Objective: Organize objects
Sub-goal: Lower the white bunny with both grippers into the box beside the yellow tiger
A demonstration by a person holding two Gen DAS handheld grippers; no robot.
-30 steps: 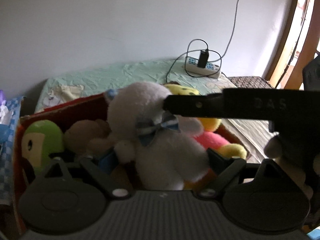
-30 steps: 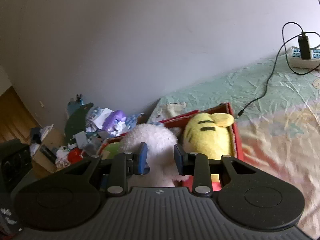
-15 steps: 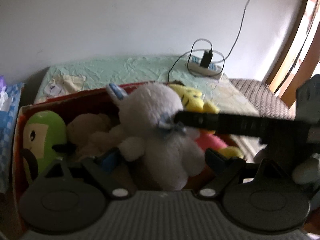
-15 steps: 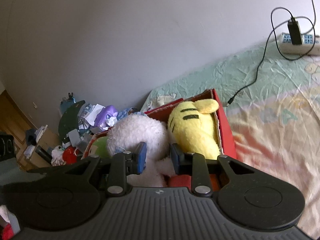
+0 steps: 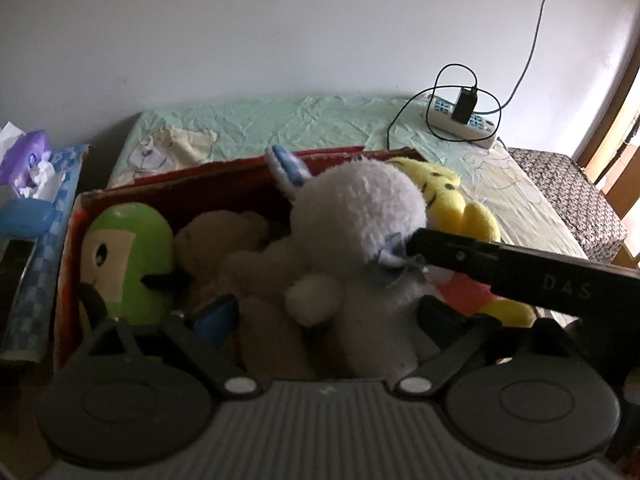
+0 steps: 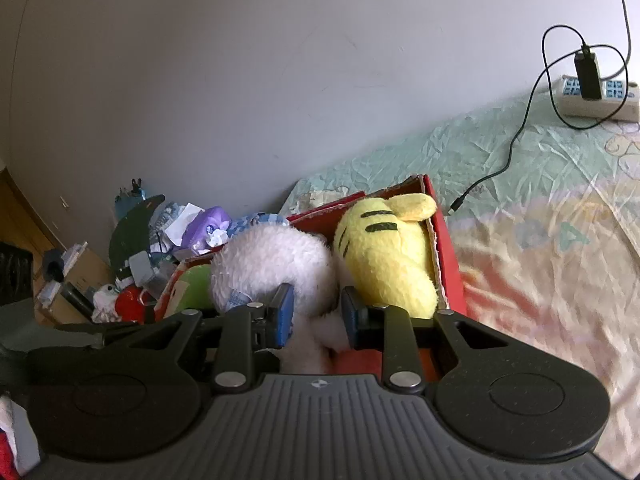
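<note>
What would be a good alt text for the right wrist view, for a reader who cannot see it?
The right gripper is shut on a white plush in a red box on a bed. A yellow striped plush lies beside it in the box, and a power strip sits far right by the wall.

Light: daylight enters from my right, by the doorway (image 5: pixel 624 120), where the picture is washed out.
Brightness: the room is rather dim; the wall (image 5: pixel 280 32) looks grey.
Shadows: inside the red box (image 5: pixel 180 178) it is dark, and my left gripper (image 5: pixel 320 320) is almost black.
Blur: the white plush (image 5: pixel 360 216) is soft in my left view.
Glare: the bed sheet (image 6: pixel 560 260) looks pale and overexposed.
Edges: fisheye bending, with dark corners.
</note>
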